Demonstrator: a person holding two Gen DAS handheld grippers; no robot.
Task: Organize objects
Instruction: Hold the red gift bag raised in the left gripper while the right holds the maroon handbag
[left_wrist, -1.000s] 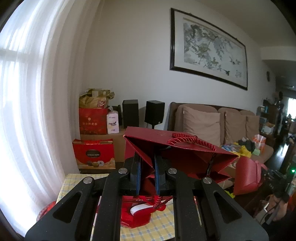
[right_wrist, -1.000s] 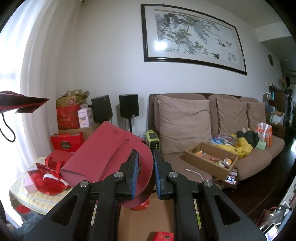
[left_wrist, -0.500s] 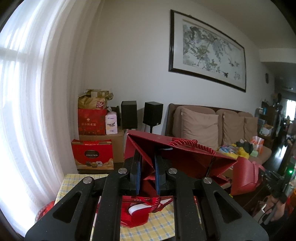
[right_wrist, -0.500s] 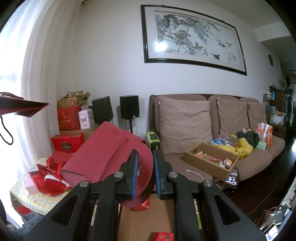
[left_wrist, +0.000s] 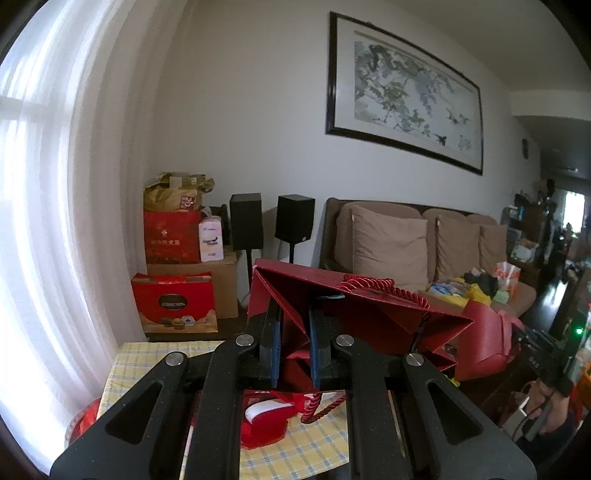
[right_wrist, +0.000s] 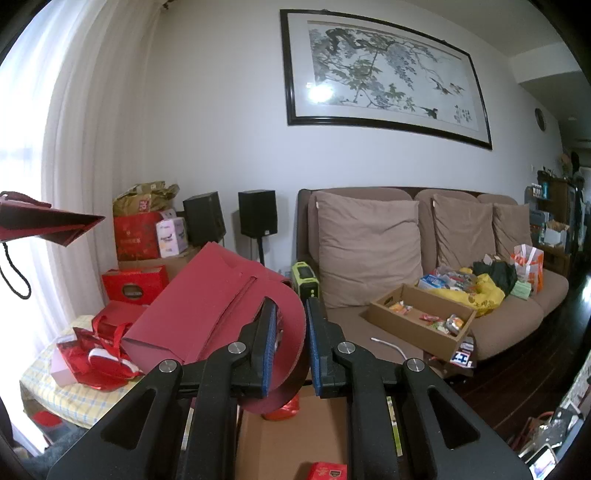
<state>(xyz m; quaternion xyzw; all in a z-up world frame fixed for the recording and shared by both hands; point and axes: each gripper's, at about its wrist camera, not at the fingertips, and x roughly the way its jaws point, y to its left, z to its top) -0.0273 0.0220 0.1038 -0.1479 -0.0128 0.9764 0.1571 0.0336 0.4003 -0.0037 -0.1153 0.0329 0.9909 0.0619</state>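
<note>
Fingers (left_wrist: 275, 343) nearly closed, pinching red gift bag (left_wrist: 369, 314)

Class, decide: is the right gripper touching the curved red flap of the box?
Touching. The right wrist view shows the right gripper with its jaws closed on the red flap.

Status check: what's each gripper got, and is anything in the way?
Left gripper shut on red gift bag, held aloft. Right gripper shut on red flap box. Nothing blocking either.
</note>
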